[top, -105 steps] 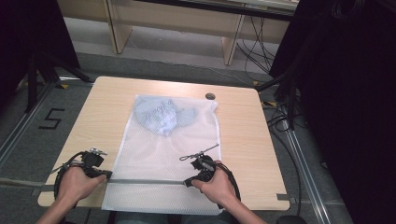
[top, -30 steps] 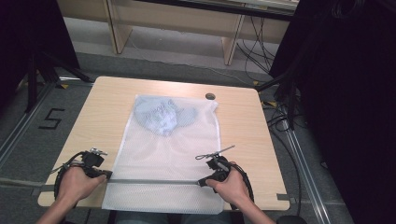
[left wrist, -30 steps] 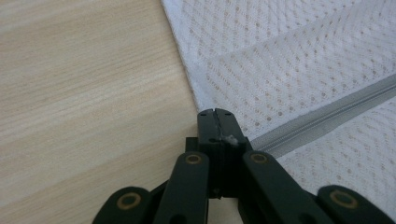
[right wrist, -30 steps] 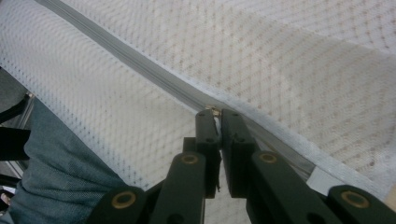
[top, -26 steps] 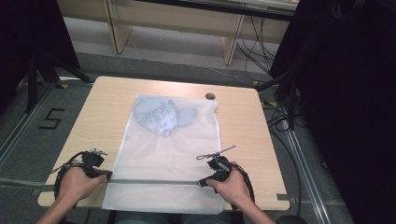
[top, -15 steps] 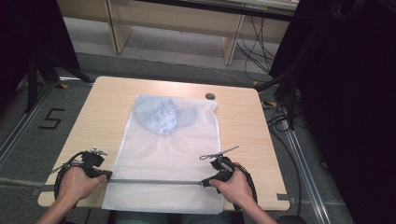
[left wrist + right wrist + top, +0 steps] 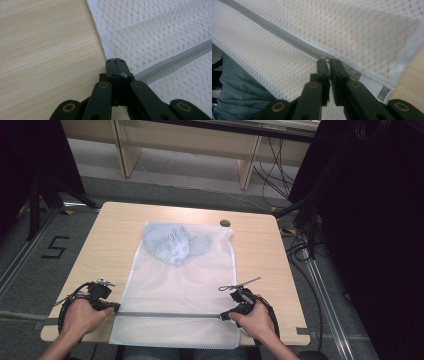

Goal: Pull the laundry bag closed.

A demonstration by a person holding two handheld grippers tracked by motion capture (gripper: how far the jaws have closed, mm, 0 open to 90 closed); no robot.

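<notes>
- your left gripper [image 7: 115,61] is clamped on the grey zipper's [image 7: 175,61] end, anchoring it.
- your right gripper [image 7: 327,61] pinches the small metal zipper pull [image 7: 326,59], probably to run it.
- the white mesh laundry bag [image 7: 181,275] overhangs the light wooden table's [image 7: 110,235] near edge, a pale blue garment [image 7: 172,242] inside.

Grey floor [image 7: 30,270] marked "5", wooden table [image 7: 115,227], black curtains [image 7: 370,220]

One overhead cam, two riding the grippers

High view looks forward and down over the whole table [image 7: 120,227]; both gripper views sit super close, sharing the mesh bag's [image 7: 175,285] grey zipper [image 7: 175,61] with it.
</notes>
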